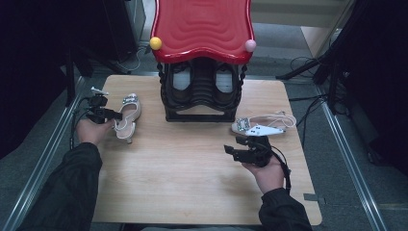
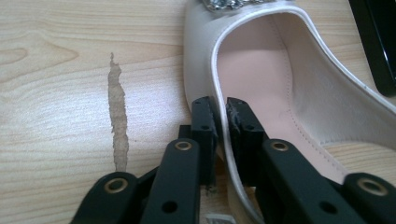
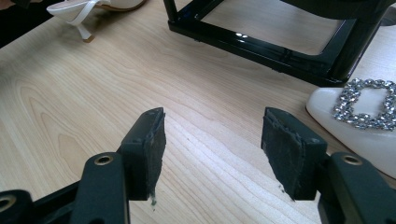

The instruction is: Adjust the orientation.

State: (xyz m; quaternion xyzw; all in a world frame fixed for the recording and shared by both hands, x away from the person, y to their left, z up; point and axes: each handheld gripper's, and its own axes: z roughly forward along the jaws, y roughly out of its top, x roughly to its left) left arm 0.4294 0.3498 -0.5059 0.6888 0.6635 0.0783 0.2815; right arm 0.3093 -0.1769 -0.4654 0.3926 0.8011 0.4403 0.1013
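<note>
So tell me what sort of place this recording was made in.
Probably a lab or studio set up for recording, not a home: a small wooden table stands on grey carpet between metal rails, with cables and dark stands around it. A red-topped shoe rack and pale heeled shoes serve as props.

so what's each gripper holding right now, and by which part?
The left gripper is clamped on the side rim of the left shoe, one jaw inside and one outside. The right gripper is open above the table and holds nothing.
</note>
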